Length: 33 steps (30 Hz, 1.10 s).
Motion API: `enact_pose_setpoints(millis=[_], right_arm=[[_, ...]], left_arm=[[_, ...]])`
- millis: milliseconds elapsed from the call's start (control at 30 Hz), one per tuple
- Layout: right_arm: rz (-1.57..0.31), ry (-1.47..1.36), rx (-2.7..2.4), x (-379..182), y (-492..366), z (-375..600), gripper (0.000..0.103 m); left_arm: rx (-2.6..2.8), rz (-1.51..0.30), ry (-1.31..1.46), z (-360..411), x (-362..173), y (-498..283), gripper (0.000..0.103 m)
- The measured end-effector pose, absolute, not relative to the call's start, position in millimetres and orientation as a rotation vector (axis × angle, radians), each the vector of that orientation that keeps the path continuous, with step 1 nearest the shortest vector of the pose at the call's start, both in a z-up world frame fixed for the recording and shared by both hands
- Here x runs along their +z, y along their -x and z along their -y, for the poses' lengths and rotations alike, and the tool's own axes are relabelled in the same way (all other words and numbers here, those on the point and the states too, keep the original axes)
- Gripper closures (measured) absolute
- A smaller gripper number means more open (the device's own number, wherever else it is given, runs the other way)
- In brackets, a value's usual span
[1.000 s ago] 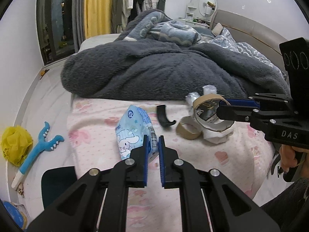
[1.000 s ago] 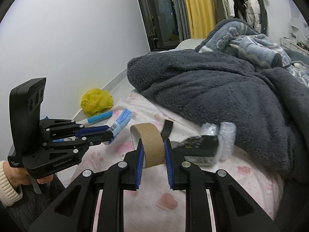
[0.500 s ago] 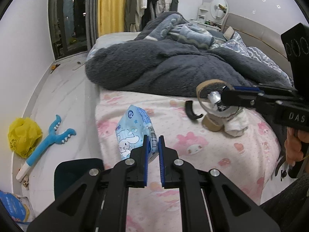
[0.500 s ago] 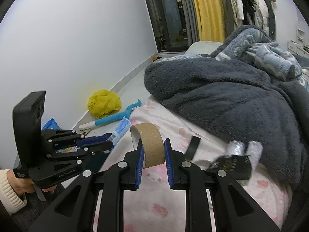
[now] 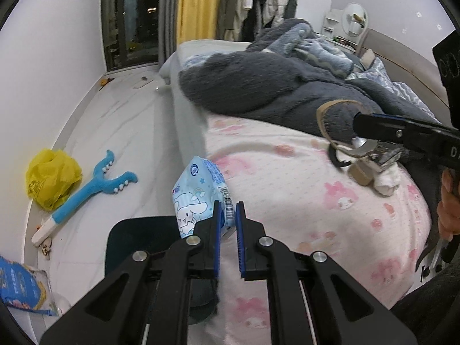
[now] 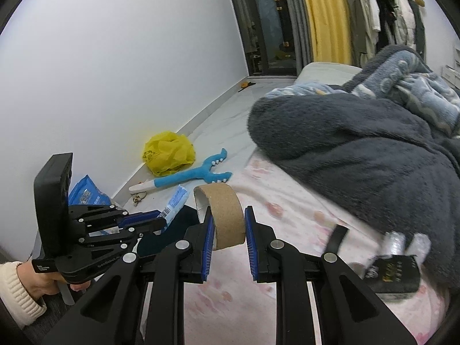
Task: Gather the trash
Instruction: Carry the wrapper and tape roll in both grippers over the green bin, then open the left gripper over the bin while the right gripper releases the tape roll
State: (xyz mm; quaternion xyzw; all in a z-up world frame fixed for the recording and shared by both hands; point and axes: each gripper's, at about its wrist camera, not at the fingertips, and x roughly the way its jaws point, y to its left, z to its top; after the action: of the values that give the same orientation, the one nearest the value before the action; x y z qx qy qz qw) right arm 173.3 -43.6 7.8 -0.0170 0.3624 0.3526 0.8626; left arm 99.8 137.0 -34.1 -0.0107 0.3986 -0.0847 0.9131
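Note:
My left gripper [image 5: 228,215] is shut on a light blue cartoon wrapper [image 5: 198,198] and holds it over the bed's left edge, above a dark bin [image 5: 135,241] on the floor. My right gripper [image 6: 228,227] is shut on an empty cardboard tape roll [image 6: 225,215], held in the air above the pink sheet; the roll also shows in the left wrist view [image 5: 336,123]. On the bed lie a black curved piece [image 6: 336,238], a black box [image 6: 394,276], a second tape roll [image 5: 360,174] and white wrapping [image 5: 388,178].
A grey fleece blanket [image 5: 276,89] covers the far half of the bed. On the floor by the wall lie a yellow plastic bag [image 5: 51,178], a blue plush toy [image 5: 92,187] and a blue packet [image 5: 20,287]. The wall runs along the left.
Both grippers swung left, away from the bed's middle, each carrying its item. The wrapper now hangs over the bed's edge and the dark bin; the cardboard roll is lifted clear of the other items.

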Motion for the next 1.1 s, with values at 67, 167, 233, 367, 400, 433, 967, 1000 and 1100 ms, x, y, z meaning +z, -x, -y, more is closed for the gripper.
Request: enact_pose_setpoints(millis=[67, 167, 233, 367, 400, 433, 967, 1000, 1100], right_arm=[[-0.763, 0.043, 0.751, 8.2, -173.0, 31.4, 0.082], [-0.769, 0.055, 0.767, 7.8, -172.5, 14.7, 0.082], [-0.775, 0.06, 0.775, 7.0, -172.1, 5.3, 0.082], [-0.786, 0.074, 0.794, 4.9, -171.0, -14.9, 0.082], [-0.789, 0.076, 0.802, 4.1, -170.3, -21.3, 0.082], [-0.795, 0.074, 0.812, 3.1, -170.0, -27.0, 0.082], [-0.926, 0.199, 0.866, -43.7, -161.1, -121.4, 0.082], [-0.932, 0.205, 0.865, -45.9, -161.1, -124.0, 0.082], [-0.966, 0.224, 0.855, -57.9, -163.4, -133.0, 0.082]], left_arm=[[-0.163, -0.829, 0.028, -146.9, -36.9, -98.2, 0.092], [-0.148, -0.837, 0.026, -158.7, -40.3, -95.6, 0.092], [-0.137, -0.848, 0.036, -168.8, -43.1, -93.8, 0.092], [-0.1, -0.873, 0.048, -191.8, -51.4, -90.0, 0.092], [-0.093, -0.878, 0.051, -196.4, -53.9, -89.6, 0.092], [-0.085, -0.885, 0.057, -201.6, -56.8, -89.4, 0.092], [-0.033, -1.106, 0.165, -268.5, -126.6, -88.4, 0.092], [-0.03, -1.12, 0.166, -271.7, -131.1, -88.0, 0.092], [-0.03, -1.147, 0.185, -282.1, -141.1, -86.5, 0.092]])
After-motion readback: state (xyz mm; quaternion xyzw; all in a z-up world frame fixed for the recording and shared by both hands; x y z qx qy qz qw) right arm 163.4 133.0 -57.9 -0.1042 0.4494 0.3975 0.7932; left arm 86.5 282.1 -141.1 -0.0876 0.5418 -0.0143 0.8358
